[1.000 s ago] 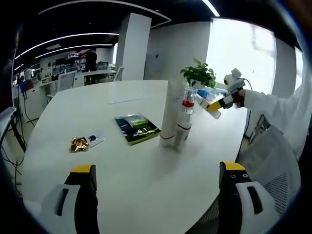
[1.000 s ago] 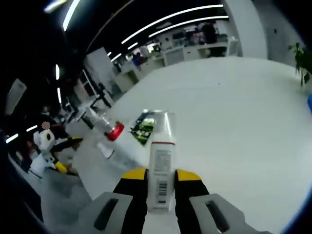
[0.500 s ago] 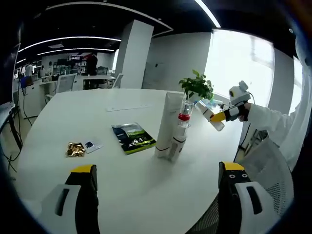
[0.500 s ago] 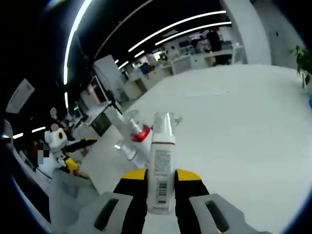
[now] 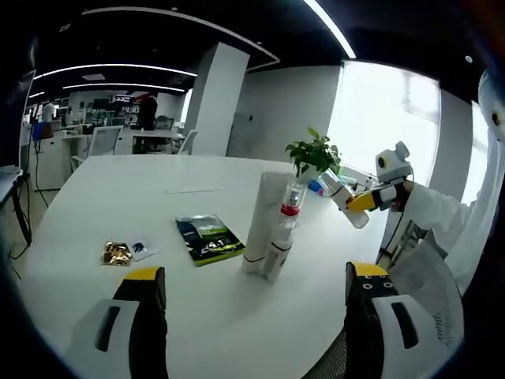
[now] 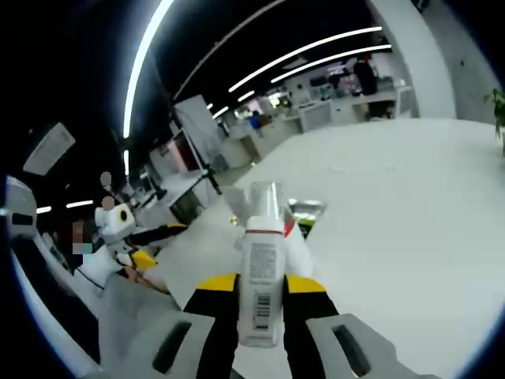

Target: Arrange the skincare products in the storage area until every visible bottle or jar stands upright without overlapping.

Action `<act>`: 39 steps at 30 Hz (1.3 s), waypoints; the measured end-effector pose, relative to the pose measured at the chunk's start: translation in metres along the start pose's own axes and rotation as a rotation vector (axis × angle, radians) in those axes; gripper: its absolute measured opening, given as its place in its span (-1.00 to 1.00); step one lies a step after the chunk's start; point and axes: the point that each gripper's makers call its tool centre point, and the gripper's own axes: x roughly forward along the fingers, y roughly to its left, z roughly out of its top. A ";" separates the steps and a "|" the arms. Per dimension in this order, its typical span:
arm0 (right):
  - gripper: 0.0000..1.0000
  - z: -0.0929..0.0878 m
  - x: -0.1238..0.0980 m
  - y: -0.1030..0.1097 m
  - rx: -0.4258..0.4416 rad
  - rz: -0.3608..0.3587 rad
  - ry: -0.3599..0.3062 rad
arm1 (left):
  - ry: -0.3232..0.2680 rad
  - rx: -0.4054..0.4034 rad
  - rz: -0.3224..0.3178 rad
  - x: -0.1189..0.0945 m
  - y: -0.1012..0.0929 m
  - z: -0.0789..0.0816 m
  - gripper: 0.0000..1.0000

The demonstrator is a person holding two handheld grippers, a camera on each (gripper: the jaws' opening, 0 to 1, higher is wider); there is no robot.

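The white desk (image 5: 118,197) carried a tall white tube (image 5: 259,225) standing upright, just beside a clear bottle with a red collar (image 5: 282,233), its contents hard to make out. The right gripper (image 6: 260,296) clamped a white spray bottle (image 6: 261,276) above the desk. The left gripper (image 5: 252,316) hung open, empty.

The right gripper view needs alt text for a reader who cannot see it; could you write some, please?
The right gripper holds a white pump bottle with a clear cap above a white table, the left gripper at left.
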 end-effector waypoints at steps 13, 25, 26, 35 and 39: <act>-0.75 0.004 0.014 0.042 -0.042 0.095 -0.007 | -0.087 -0.034 -0.125 0.011 -0.023 0.024 0.30; -0.75 0.001 0.033 0.074 -0.056 0.185 0.019 | -0.133 -0.072 -0.313 0.028 -0.057 0.047 -0.20; -0.75 0.001 0.033 0.076 -0.058 0.189 0.022 | -0.135 -0.078 -0.321 0.030 -0.059 0.047 -0.22; -0.75 0.000 0.036 0.095 -0.064 0.240 0.030 | -0.155 -0.132 -0.421 0.039 -0.077 0.052 -0.38; -0.75 -0.001 0.035 0.106 -0.066 0.278 0.038 | -0.179 -0.212 -0.490 0.040 -0.082 0.051 -0.44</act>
